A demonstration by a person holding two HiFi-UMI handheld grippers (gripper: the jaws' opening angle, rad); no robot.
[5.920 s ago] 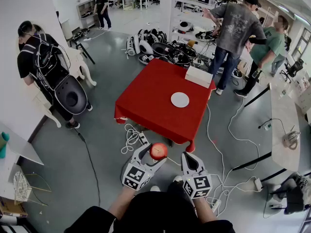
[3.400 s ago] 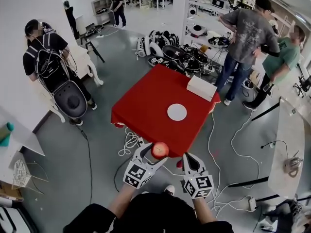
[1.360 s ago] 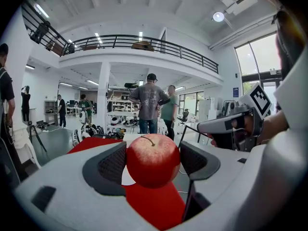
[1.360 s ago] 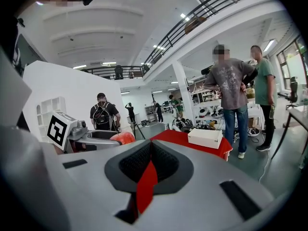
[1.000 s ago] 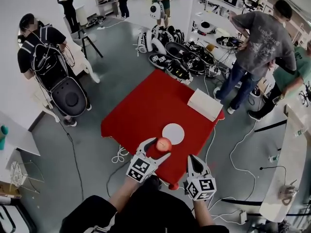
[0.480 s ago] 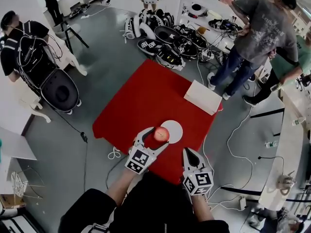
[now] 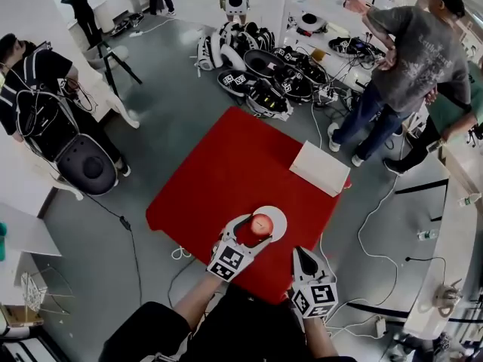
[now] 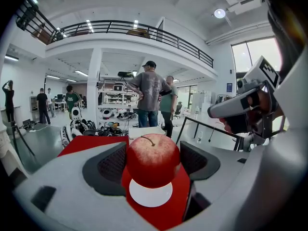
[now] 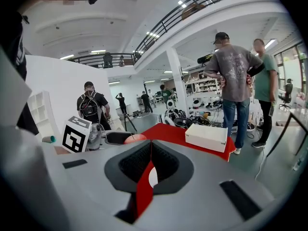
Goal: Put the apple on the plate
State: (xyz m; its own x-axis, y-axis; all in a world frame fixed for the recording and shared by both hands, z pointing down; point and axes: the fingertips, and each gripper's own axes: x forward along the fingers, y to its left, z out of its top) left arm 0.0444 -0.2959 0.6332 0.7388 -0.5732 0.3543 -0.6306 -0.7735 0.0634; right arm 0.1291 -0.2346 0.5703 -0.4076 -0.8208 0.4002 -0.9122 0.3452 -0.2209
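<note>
Head view showed the left gripper (image 7: 256,228), pinching the apple (image 7: 262,224), had advanced until the plate (image 7: 278,214) lay beneath its tips, so lowering seemed next; the right gripper (image 7: 305,256) was pressed together.

Red-covered table (image 7: 226,164) mid-floor, white box (image 7: 320,169) at its right corner. Two people (image 7: 407,47) stand beyond box. Black-and-white gear (image 7: 260,66) heaped on grey floor (image 7: 166,119) past table. Backpack wearer (image 7: 38,104) at left.

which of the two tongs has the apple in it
The left tongs, held over the white plate: they grip the red apple. The right tongs are shut and empty.
</note>
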